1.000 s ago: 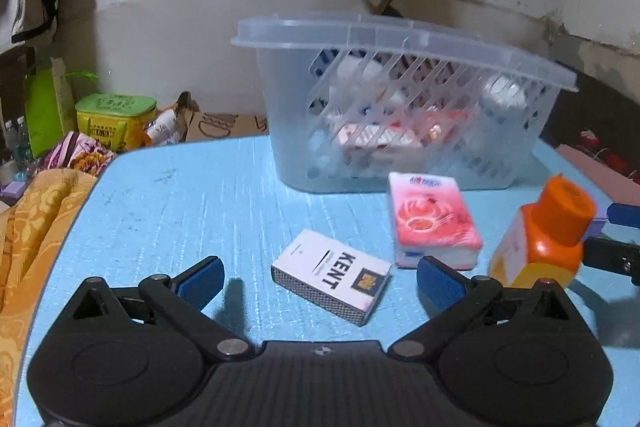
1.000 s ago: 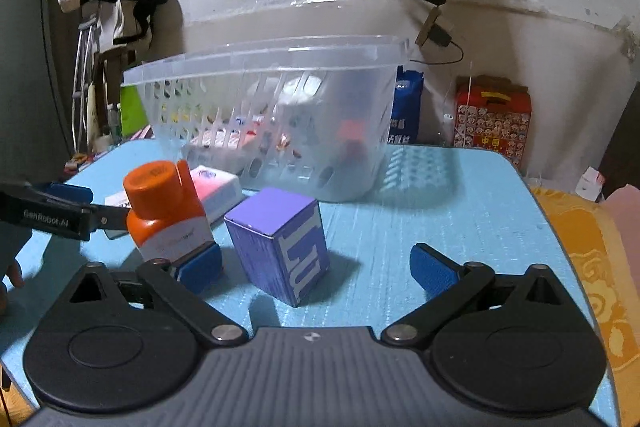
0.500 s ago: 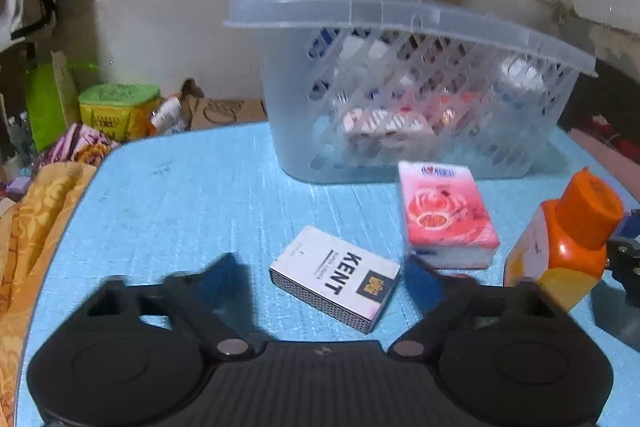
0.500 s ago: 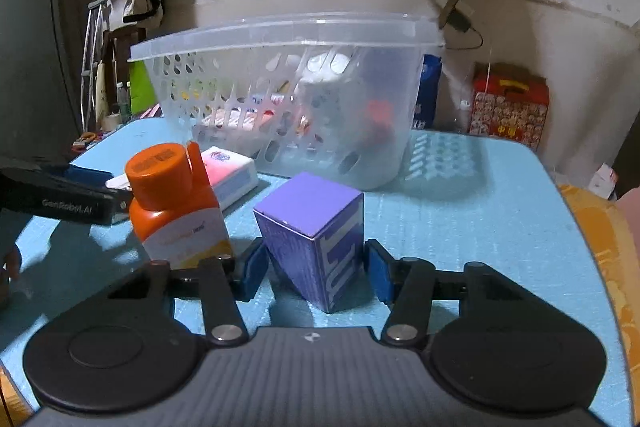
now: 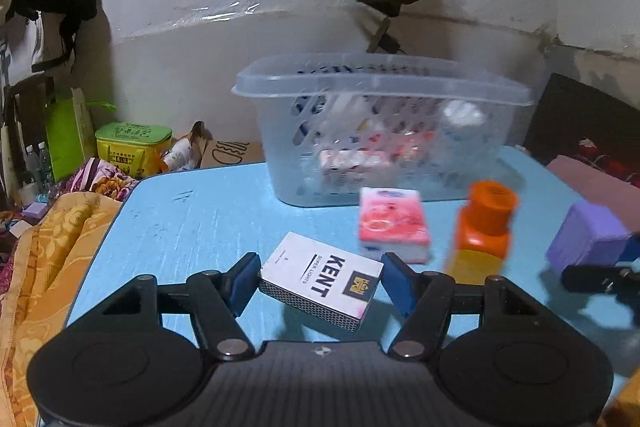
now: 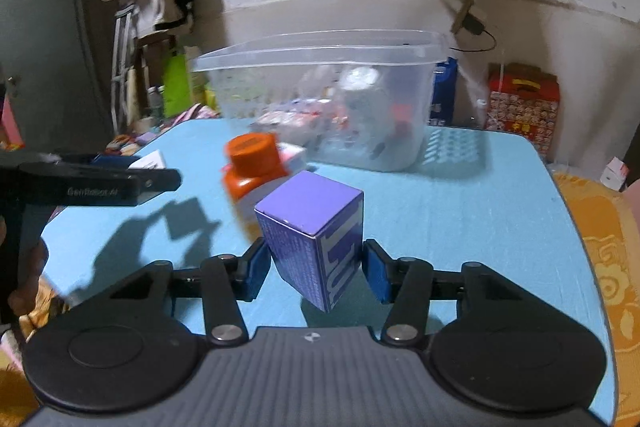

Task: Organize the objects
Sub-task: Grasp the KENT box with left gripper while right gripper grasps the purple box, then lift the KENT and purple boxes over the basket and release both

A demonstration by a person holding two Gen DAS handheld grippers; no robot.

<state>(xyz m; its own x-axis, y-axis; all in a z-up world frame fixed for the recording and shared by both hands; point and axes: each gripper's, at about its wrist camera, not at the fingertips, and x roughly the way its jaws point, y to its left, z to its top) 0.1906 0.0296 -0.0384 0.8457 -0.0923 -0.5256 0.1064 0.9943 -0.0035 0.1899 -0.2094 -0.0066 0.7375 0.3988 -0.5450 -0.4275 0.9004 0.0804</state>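
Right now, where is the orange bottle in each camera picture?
Left wrist view: the orange bottle stands right of centre on the blue table, just right of the pink tissue pack.
Right wrist view: the orange bottle is left of centre, behind the purple box and partly hidden by it.
Shared landmark: the clear basket behind the bottle at the table's far side in both views.
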